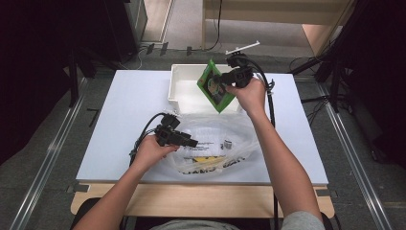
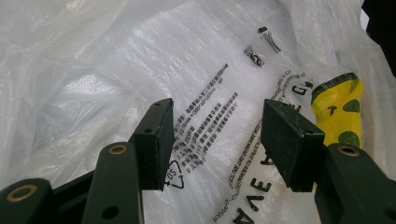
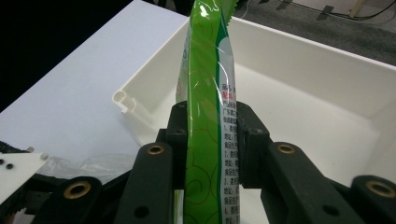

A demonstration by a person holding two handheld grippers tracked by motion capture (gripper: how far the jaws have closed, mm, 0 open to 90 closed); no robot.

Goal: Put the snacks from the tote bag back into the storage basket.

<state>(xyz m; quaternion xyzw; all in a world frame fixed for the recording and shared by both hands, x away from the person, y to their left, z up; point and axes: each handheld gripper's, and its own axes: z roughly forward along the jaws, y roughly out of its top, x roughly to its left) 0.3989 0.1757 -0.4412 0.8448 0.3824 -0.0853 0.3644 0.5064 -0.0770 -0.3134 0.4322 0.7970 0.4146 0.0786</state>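
Observation:
My right gripper point(image 1: 221, 82) is shut on a green snack packet point(image 1: 214, 86), holding it in the air over the white bin point(image 1: 179, 85). In the right gripper view the green packet point(image 3: 205, 116) stands edge-on between the pads, above the bin's point(image 3: 299, 93) interior. My left gripper point(image 1: 193, 142) lies low over a clear plastic bag point(image 1: 210, 129) on the white table point(image 1: 129, 100). In the left gripper view its jaws stand apart over the printed bag point(image 2: 205, 84), nothing between them. A yellow packet point(image 2: 338, 114) shows through the bag at the right.
The bin stands at the table's far middle edge. The bag covers the near middle of the table and holds several small items point(image 1: 226, 144). Cables point(image 1: 143, 136) trail from both grippers. Stands and floor rails point(image 1: 349, 143) flank the table.

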